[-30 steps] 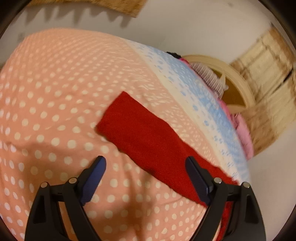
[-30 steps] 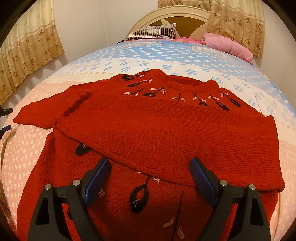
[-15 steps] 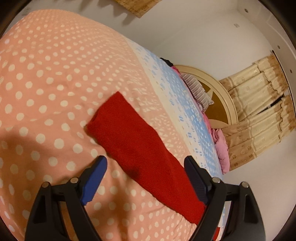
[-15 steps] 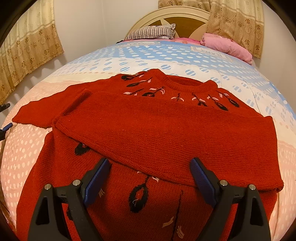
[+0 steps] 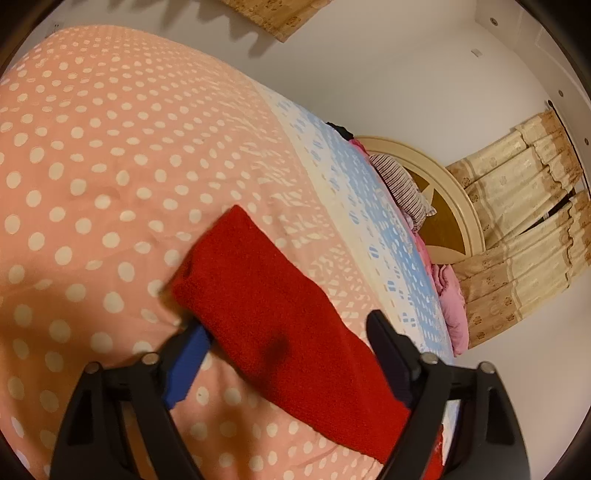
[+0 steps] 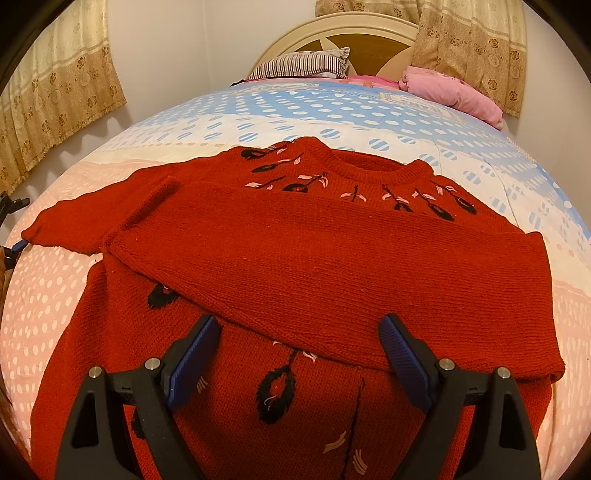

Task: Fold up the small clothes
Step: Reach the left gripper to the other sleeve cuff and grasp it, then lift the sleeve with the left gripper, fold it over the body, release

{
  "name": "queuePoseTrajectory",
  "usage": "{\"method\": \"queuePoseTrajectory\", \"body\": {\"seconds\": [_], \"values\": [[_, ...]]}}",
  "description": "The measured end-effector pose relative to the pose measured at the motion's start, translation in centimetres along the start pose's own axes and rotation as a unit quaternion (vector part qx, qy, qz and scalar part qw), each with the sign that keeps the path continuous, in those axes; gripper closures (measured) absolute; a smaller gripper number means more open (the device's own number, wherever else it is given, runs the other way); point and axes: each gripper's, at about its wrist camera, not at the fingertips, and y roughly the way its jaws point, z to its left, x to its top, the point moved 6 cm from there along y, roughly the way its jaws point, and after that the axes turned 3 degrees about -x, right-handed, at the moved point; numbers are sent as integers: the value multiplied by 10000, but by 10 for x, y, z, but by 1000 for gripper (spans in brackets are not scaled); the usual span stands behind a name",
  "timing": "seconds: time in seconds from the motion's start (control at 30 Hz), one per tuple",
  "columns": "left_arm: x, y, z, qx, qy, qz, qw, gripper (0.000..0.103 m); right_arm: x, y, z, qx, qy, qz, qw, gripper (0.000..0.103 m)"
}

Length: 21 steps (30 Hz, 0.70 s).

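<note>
A red knitted sweater with black and pink leaf marks lies flat on the bed. Its right sleeve is folded across the chest; its left sleeve stretches out to the left. In the left wrist view that left sleeve lies on the pink spotted cover. My left gripper is open, its jaws astride the sleeve near the cuff, the left jaw's tip under the sleeve's edge. My right gripper is open and empty, over the sweater's lower body.
The bed has a pink spotted cover with a blue spotted part toward the head. A striped pillow, a pink pillow and a cream headboard stand at the far end. Curtains hang on both sides.
My left gripper has moved forward onto the left sleeve, so the sleeve now lies between its open jaws. The right gripper and the sweater body have hardly moved.
</note>
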Motion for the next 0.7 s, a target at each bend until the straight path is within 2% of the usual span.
{"method": "queuePoseTrajectory", "body": {"seconds": [0.03, 0.1, 0.13, 0.2, 0.27, 0.3, 0.47, 0.7], "values": [[0, 0, 0, 2, 31, -11, 10000, 28, 0, 0, 0, 0, -1, 0, 10000, 13], [-1, 4, 2, 124, 121, 24, 9998, 52, 0, 0, 0, -1, -1, 0, 10000, 13], [-1, 4, 5, 185, 107, 36, 9998, 57, 0, 0, 0, -5, -4, 0, 10000, 13], [-1, 6, 9, 203, 54, 37, 9998, 77, 0, 0, 0, -4, -2, -1, 10000, 13], [-1, 5, 10, 223, 113, 35, 9997, 83, 0, 0, 0, -8, -1, -2, 10000, 13], [-1, 5, 11, 196, 109, 53, 9997, 90, 0, 0, -1, -12, -1, -3, 10000, 13], [-1, 0, 9, 108, 101, 192, 9997, 94, 0, 0, 0, -13, -3, -1, 10000, 13], [-1, -11, -24, -118, 386, 242, 9989, 97, 0, 0, 0, -18, -3, -5, 10000, 13]]}}
